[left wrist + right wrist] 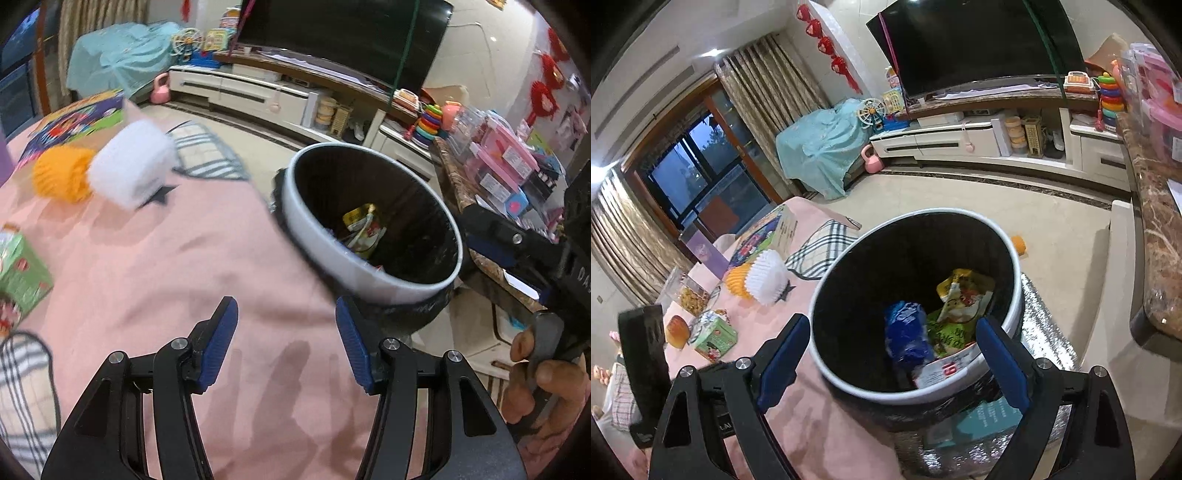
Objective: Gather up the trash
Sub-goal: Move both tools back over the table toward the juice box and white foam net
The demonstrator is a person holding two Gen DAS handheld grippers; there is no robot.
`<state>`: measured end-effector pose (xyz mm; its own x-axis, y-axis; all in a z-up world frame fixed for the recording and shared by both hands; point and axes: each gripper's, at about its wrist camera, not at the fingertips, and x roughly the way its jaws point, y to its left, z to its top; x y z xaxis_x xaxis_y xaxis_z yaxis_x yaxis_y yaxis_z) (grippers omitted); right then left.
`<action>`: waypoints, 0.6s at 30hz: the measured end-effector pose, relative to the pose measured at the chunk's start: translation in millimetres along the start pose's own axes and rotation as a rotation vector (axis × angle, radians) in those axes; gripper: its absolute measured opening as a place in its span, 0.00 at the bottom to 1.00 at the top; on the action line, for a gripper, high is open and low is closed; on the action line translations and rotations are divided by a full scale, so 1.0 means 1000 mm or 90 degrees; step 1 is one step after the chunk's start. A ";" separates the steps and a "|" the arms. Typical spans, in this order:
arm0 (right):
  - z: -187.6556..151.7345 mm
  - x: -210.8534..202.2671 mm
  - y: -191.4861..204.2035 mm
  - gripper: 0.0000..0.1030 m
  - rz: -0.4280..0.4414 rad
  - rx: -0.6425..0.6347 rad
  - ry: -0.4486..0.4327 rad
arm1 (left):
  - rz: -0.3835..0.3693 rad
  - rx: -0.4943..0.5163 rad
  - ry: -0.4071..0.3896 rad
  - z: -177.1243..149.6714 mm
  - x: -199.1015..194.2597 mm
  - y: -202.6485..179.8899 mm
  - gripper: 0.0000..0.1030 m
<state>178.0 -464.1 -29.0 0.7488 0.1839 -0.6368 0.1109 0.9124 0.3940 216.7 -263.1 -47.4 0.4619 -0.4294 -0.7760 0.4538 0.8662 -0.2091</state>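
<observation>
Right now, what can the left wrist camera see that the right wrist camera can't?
Only the left wrist view shows the person's hand holding the right gripper's handle, at the picture's right edge.

Only the right wrist view shows the blue wrapper inside the bin, the bread roll and the jar of yellow snacks on the pink cloth.

Both show the trash bin with the yellow packet inside, the white and orange paper cups, the green carton and the TV. Each view shows its own jaws open and empty.

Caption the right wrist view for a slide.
Open right gripper above the bin, wrappers inside.
</observation>
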 end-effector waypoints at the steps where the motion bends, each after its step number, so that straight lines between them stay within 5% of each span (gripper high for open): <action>1: -0.003 -0.001 0.003 0.90 0.004 0.002 -0.001 | 0.002 -0.007 -0.001 -0.004 -0.003 0.004 0.54; 18: -0.047 0.011 0.075 0.90 0.065 -0.031 0.033 | 0.057 -0.133 -0.026 -0.067 -0.053 0.098 0.55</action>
<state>163.9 -376.6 -37.0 0.7196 0.2945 -0.6288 0.0032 0.9042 0.4270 185.8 -137.9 -66.6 0.5258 -0.3555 -0.7727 0.2437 0.9333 -0.2636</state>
